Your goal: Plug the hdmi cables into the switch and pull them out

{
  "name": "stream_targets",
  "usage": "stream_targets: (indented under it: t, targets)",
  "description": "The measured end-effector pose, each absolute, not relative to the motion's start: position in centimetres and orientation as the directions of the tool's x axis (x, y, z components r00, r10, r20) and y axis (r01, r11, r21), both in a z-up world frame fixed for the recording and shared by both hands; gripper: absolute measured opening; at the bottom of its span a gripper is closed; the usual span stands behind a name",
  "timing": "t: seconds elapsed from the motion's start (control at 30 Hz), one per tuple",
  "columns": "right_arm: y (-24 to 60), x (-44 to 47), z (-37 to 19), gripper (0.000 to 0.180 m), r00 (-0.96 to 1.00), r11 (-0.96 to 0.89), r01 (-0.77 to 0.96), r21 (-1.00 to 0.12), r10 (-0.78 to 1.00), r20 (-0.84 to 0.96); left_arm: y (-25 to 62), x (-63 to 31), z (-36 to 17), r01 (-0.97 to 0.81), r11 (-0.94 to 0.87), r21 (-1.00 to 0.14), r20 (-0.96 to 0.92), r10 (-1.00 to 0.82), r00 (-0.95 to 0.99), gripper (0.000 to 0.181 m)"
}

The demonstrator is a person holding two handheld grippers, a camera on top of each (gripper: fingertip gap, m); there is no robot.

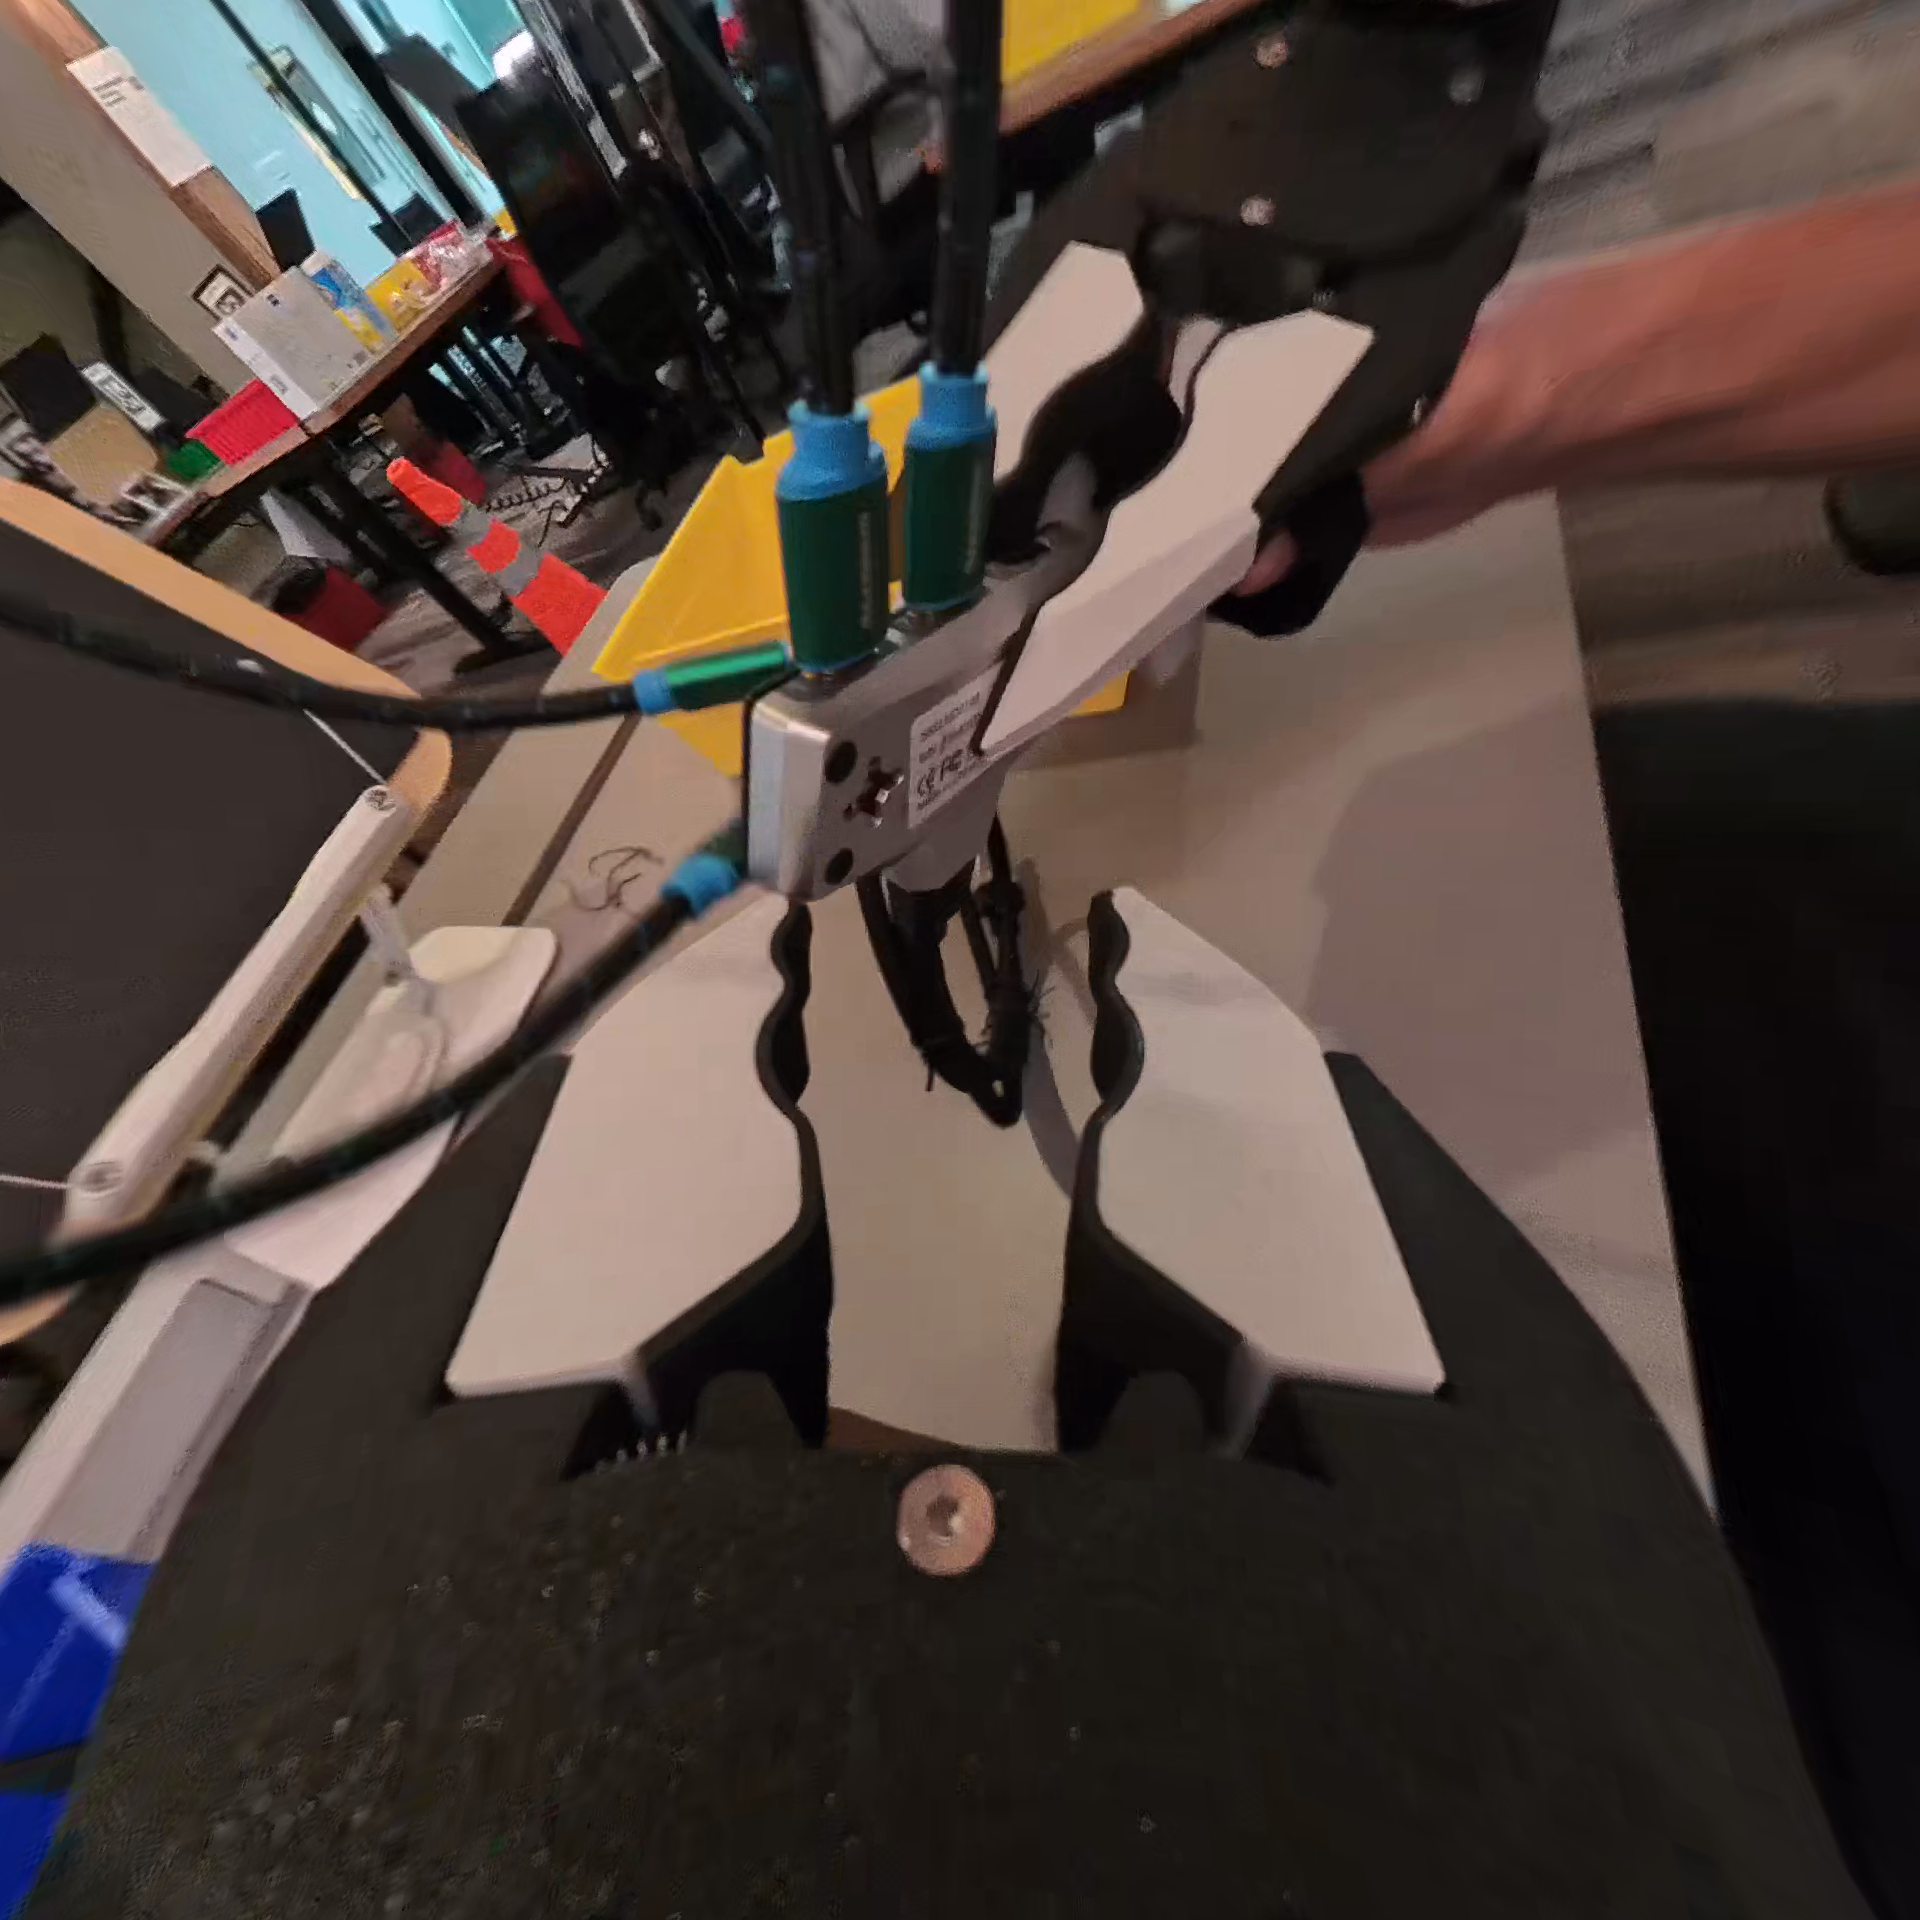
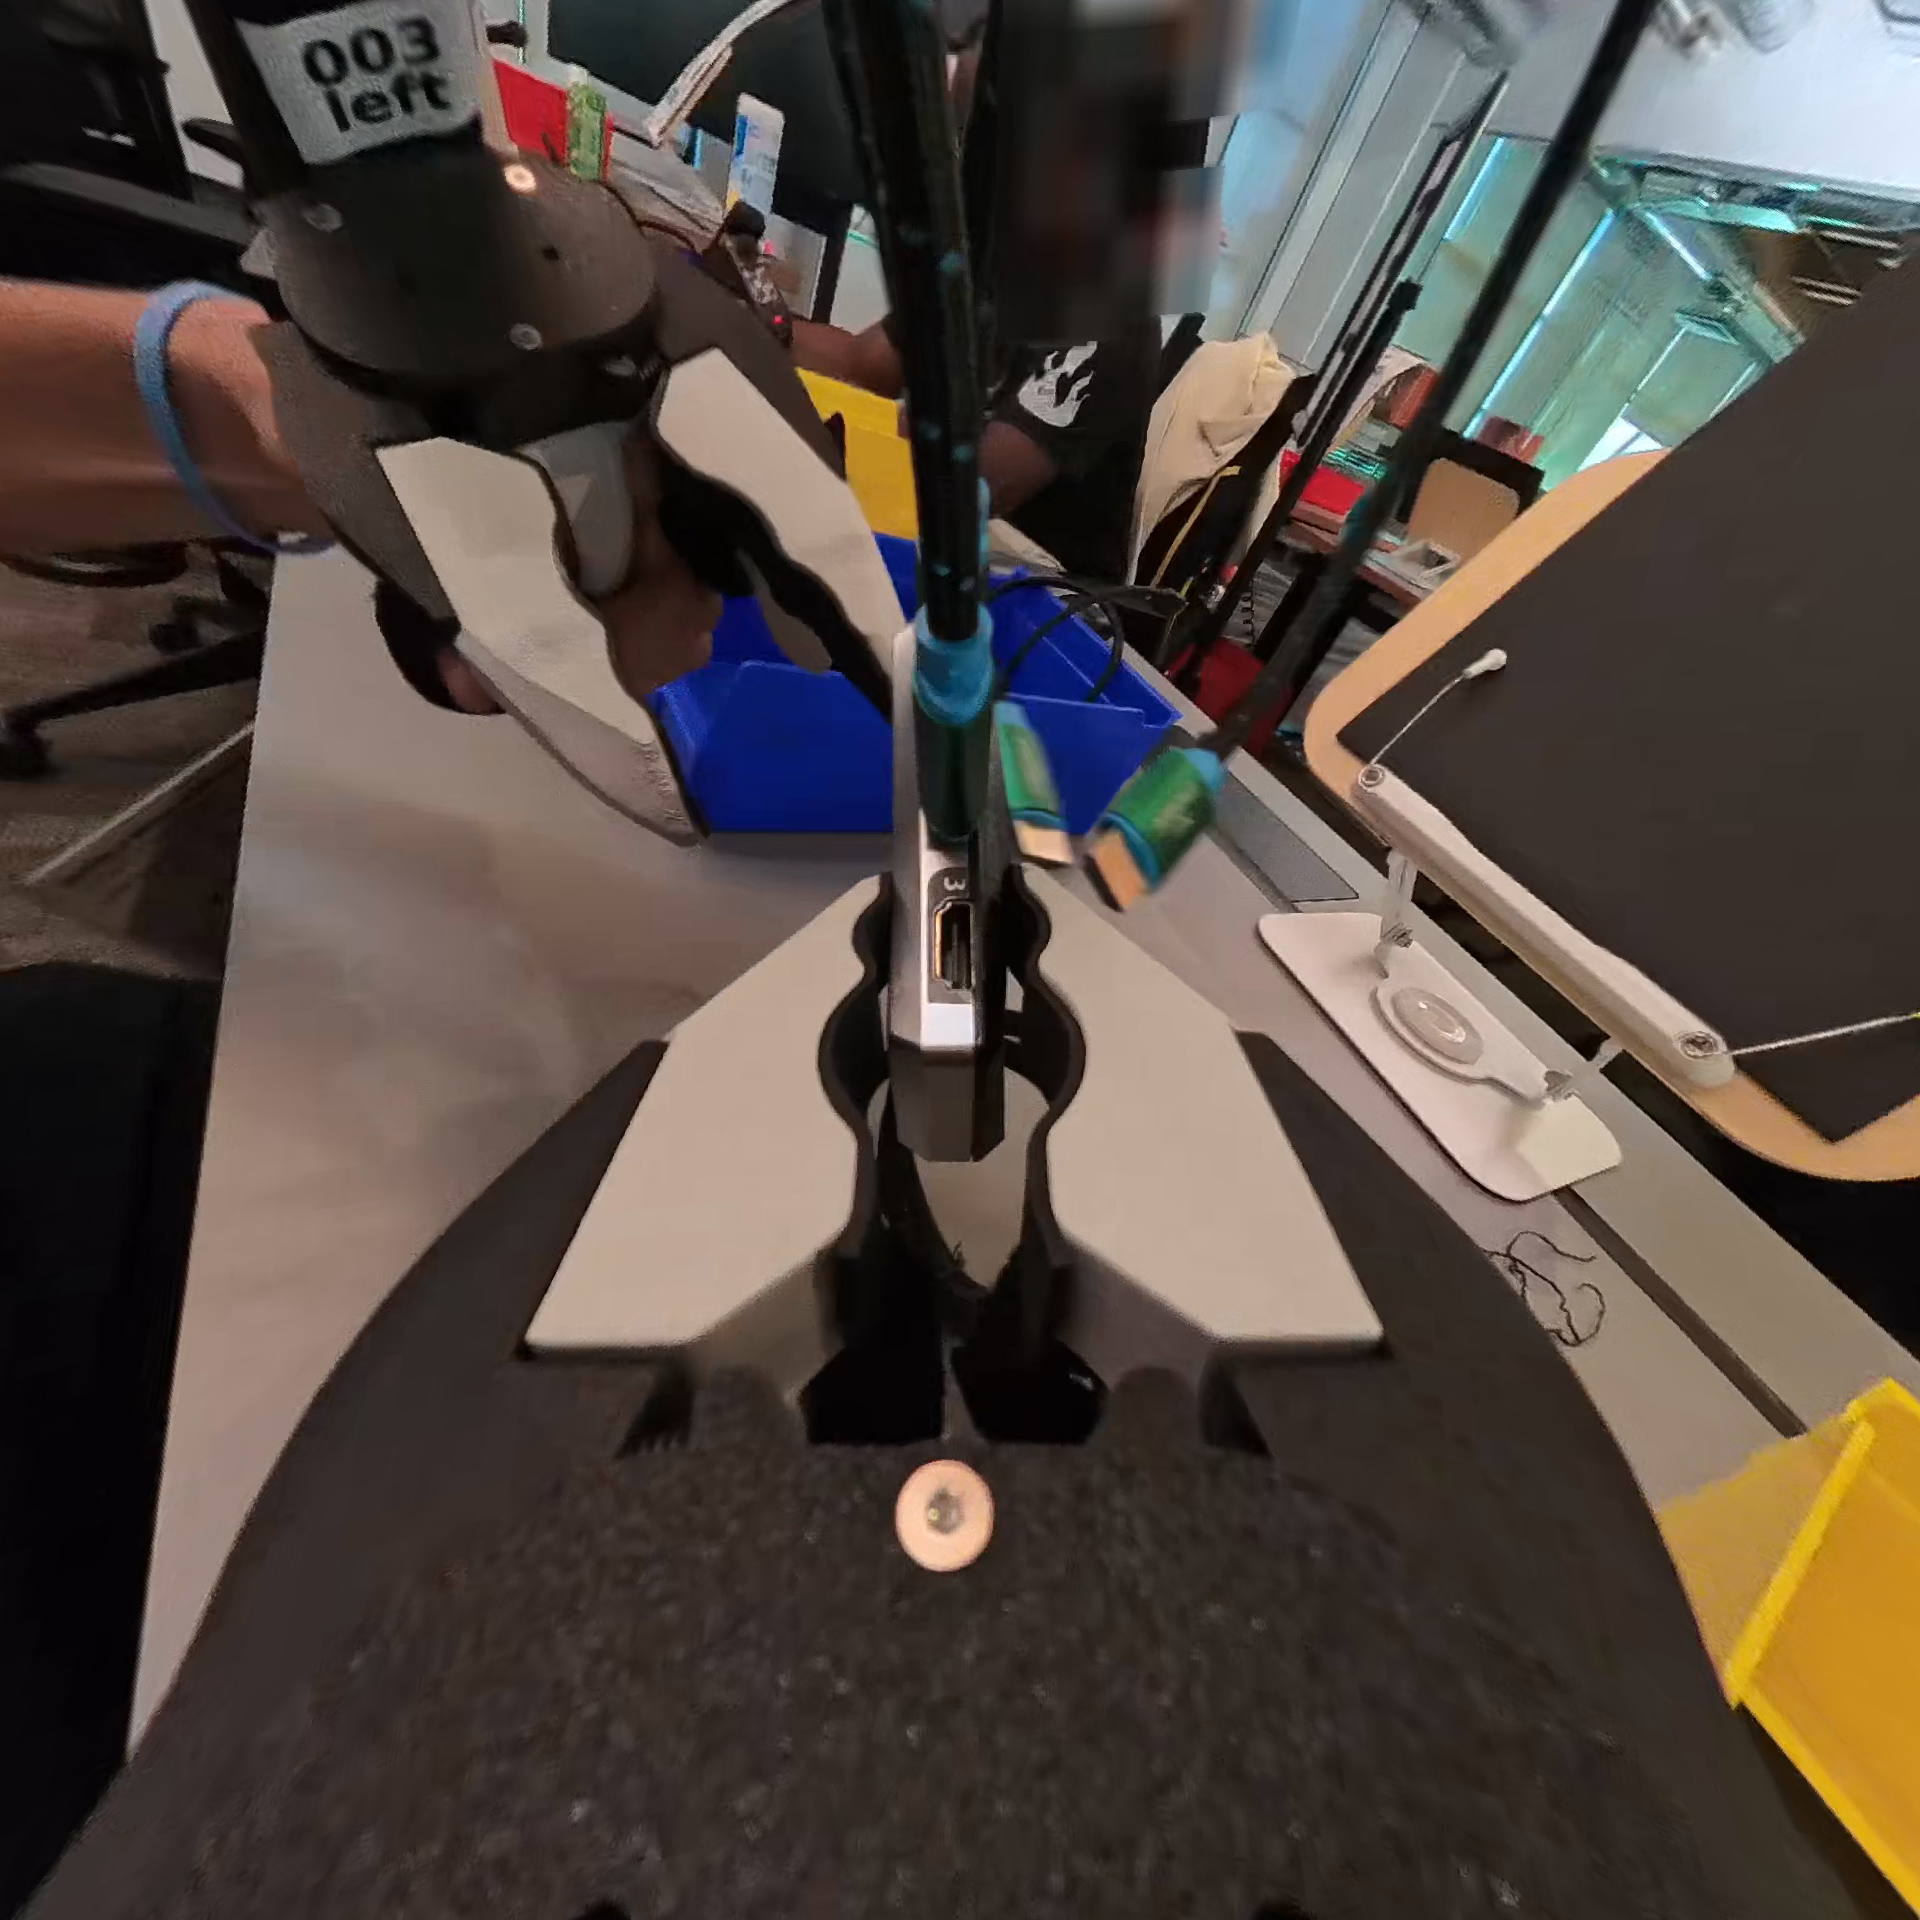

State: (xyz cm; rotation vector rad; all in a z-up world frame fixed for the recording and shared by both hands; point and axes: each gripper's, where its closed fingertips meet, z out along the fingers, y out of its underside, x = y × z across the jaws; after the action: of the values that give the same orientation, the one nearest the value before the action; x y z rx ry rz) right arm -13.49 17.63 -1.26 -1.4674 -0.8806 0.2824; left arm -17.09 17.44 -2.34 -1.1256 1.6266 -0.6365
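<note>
Overhead of the grey tabletop [image 1: 1455, 831], the small silver metal HDMI switch box [image 1: 831, 790] hangs in the air, clamped between the fingers of the right gripper [image 2: 951, 997]. Two green-and-blue HDMI plugs [image 1: 836, 540] stand seated in its upper edge, their black braided cables [image 2: 951, 416] rising out of frame. One port [image 2: 953, 945] on the switch shows empty in the right wrist view. Two loose green plugs with gold tips [image 2: 1148, 826] dangle just beside the switch. Left gripper [image 1: 945, 997] sits below the switch, fingers apart, holding nothing. Yellow plastic bin [image 1: 717, 582] behind; blue plastic bin [image 2: 790, 748] on the table.
</note>
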Motion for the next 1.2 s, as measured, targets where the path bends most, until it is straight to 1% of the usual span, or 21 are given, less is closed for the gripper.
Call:
stream_targets:
  t: [0.07, 0.13, 0.2, 0.3, 0.37, 0.6, 0.63, 0.67, 0.73, 0.87, 0.97, 1.03, 1.1, 1.2]
  targets:
    - [16.9, -14.0, -1.6, 0.02, 0.618, 0.156, 0.36, -0.92, 0.699, 0.361, 17.4, -17.4, -2.3, -0.363, 0.487, -0.794, -0.5, -0.864, -0.064, 0.047]
    - [15.9, -14.5, -1.9, 0.02, 0.554, 0.19, 0.372, -0.908, 0.74, 0.382, 16.8, -17.8, -2.1, -0.338, 0.5, -0.798, -0.495, -0.862, -0.108, 0.032]
    - [15.4, -14.7, -2.2, 0.019, 0.522, 0.214, 0.379, -0.901, 0.754, 0.399, 16.1, -17.9, -2.1, -0.322, 0.481, -0.815, -0.457, -0.876, -0.153, 0.036]
    - [14.7, -15.4, -2.7, 0.019, 0.487, 0.209, 0.38, -0.901, 0.783, 0.387, 15.8, -17.7, -2.7, -0.344, 0.503, -0.793, -0.467, -0.864, -0.186, 0.037]
    - [14.6, -15.7, -2.9, 0.02, 0.472, 0.207, 0.387, -0.899, 0.793, 0.386, 15.4, -17.4, -2.4, -0.327, 0.505, -0.799, -0.467, -0.863, -0.192, 0.044]
    - [13.8, -16.8, -2.9, 0.02, 0.433, 0.213, 0.337, -0.917, 0.83, 0.352, 14.5, -16.8, -2.9, -0.319, 0.504, -0.803, -0.449, -0.862, -0.234, 0.038]
    - [13.8, -16.9, -2.9, 0.02, 0.434, 0.214, 0.338, -0.916, 0.829, 0.354, 14.2, -16.8, -3.0, -0.319, 0.51, -0.799, -0.447, -0.858, -0.253, 0.034]
    - [13.9, -16.8, -2.9, 0.02, 0.438, 0.218, 0.339, -0.915, 0.825, 0.358, 14.0, -16.7, -3.2, -0.319, 0.513, -0.797, -0.446, -0.855, -0.263, 0.023]
    - [13.9, -16.6, -2.9, 0.02, 0.44, 0.22, 0.339, -0.915, 0.822, 0.361, 14.0, -16.7, -3.3, -0.328, 0.523, -0.786, -0.457, -0.85, -0.26, 0.022]
    - [14.4, -15.6, -3.2, 0.023, 0.486, 0.212, 0.361, -0.908, 0.788, 0.377, 14.5, -16.3, -3.2, -0.353, 0.6, -0.718, -0.569, -0.798, -0.199, 0.021]
    - [14.6, -14.5, -3.6, 0.024, 0.508, 0.205, 0.412, -0.888, 0.757, 0.411, 14.5, -16.2, -3.2, -0.363, 0.638, -0.679, -0.628, -0.761, -0.163, 0.021]
    - [14.6, -14.5, -4.0, 0.023, 0.486, 0.205, 0.45, -0.869, 0.761, 0.431, 14.5, -16.2, -3.5, -0.371, 0.65, -0.663, -0.647, -0.747, -0.154, 0.022]
    - [14.7, -14.5, -4.4, 0.022, 0.459, 0.204, 0.501, -0.841, 0.762, 0.458, 14.6, -16.2, -3.6, -0.378, 0.637, -0.672, -0.641, -0.756, -0.136, 0.022]
    - [15.0, -14.7, -4.9, 0.021, 0.441, 0.213, 0.52, -0.827, 0.762, 0.474, 14.9, -16.4, -4.2, -0.377, 0.622, -0.686, -0.623, -0.77, -0.138, 0.022]
